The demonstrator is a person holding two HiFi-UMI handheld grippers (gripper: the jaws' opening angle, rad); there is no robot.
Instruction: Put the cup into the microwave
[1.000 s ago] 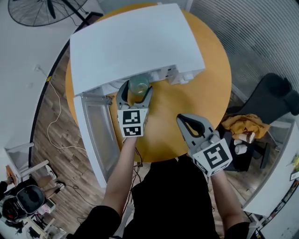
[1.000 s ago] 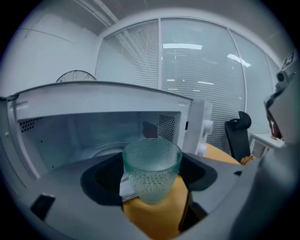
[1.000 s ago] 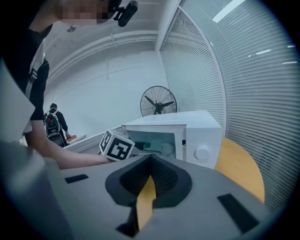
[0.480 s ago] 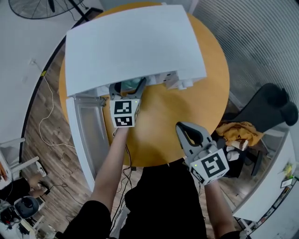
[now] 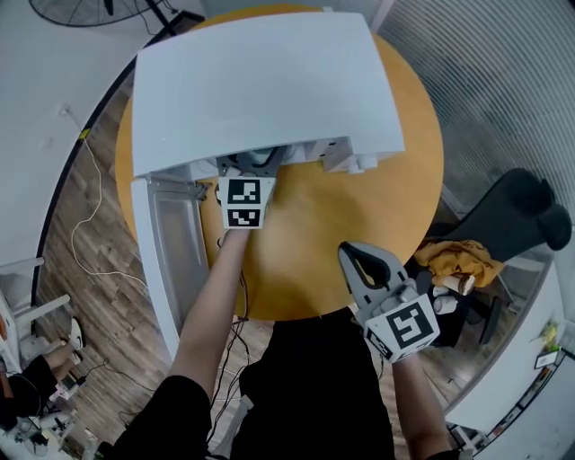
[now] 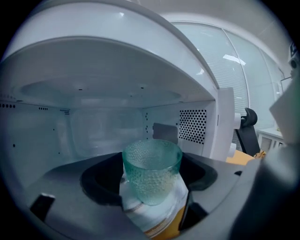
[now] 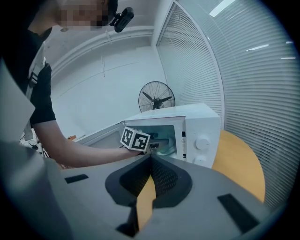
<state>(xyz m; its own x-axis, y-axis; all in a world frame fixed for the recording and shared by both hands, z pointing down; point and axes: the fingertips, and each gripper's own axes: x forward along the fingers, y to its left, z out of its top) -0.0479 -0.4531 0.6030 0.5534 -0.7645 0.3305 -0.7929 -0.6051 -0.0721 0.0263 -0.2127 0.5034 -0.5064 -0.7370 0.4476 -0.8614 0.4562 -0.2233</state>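
A green dimpled glass cup (image 6: 152, 168) is held between the jaws of my left gripper (image 6: 150, 182), which is shut on it. It hangs at the mouth of the white microwave (image 5: 260, 81), with the cavity (image 6: 93, 126) right behind it. In the head view the microwave's top hides the cup and the tips of my left gripper (image 5: 254, 164). The microwave door (image 5: 175, 243) swings open to the left. Nearer my body, above the table's edge, my right gripper (image 5: 358, 254) is shut with nothing in it; the same right gripper (image 7: 150, 157) looks toward the microwave (image 7: 197, 126).
The microwave stands on a round orange table (image 5: 341, 207). A dark chair (image 5: 526, 216) and a yellow cloth (image 5: 458, 256) are to the right. On the floor, a fan (image 5: 81, 13) stands at the upper left and a cable (image 5: 90, 207) trails beside the table.
My left gripper has moved forward with the cup, from in front of the microwave into its opening, so the cup left the head view. The right gripper has barely moved.
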